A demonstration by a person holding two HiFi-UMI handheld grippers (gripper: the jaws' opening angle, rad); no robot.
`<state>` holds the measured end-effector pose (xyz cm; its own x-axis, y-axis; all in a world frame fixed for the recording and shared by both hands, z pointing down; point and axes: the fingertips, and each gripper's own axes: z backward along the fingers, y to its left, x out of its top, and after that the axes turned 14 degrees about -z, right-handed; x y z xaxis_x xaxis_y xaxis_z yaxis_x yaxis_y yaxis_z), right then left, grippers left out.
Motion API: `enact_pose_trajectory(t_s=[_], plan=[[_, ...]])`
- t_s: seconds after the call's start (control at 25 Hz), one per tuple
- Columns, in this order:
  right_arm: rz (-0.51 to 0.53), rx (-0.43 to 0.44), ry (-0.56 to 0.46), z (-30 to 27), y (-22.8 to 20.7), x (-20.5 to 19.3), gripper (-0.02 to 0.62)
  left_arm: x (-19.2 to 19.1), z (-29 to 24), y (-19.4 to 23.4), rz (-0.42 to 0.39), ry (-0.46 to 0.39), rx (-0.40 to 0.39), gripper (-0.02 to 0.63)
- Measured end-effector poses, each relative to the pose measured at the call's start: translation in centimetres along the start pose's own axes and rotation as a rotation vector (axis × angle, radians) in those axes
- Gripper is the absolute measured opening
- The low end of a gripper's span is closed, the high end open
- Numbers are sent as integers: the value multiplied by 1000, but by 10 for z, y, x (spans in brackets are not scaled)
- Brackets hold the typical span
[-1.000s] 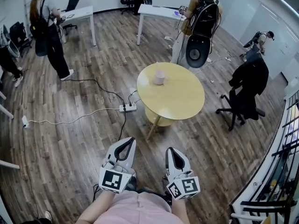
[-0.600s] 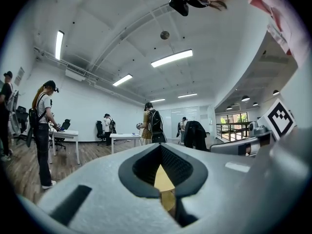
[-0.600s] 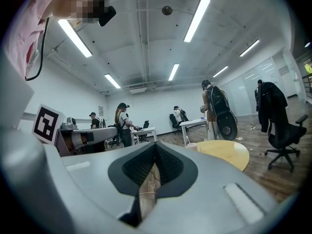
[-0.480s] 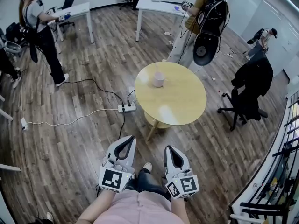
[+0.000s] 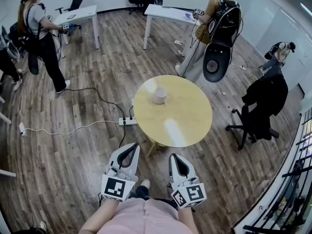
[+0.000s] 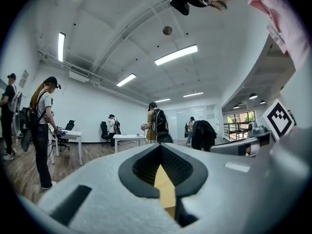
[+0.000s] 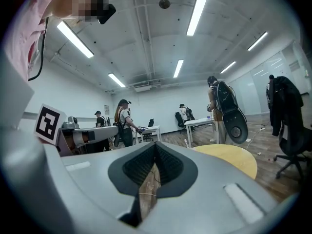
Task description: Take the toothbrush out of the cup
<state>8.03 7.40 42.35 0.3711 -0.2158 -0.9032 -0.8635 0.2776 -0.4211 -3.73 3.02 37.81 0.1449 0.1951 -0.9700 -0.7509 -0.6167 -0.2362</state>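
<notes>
Closed, empty: left hand-held gripper (image 5: 130,147), right hand-held gripper (image 5: 174,158), held level near body, judged approach carry. Cup (image 5: 159,95) seen far-left on counter (image 5: 187,128), well apart, not yet reached.

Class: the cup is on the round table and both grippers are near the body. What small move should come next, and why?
Probably step closer to the table: the cup stands toward its far side, beyond the left gripper and right gripper, both held by the body with jaws shut and empty.
</notes>
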Motion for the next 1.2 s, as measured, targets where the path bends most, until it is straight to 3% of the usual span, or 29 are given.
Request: enact_pose_trajectory(t_s=[0.48,0.68,0.88,1.2], plan=[[-11,3,-8,-30,-40,18,8,-8,-61,2,-1,25,-14,-2],[-22,-15,-8,-52,-57,26,8,-10,-93,14,10,-3,-25,-2],[-37,-36,-13,-85,-70,30,8,-29,-122,34,6,43,-62,-2],[-48,-66,-11,-141,-82,46,8,-26,-177,74,3,-8,-94,-2]])
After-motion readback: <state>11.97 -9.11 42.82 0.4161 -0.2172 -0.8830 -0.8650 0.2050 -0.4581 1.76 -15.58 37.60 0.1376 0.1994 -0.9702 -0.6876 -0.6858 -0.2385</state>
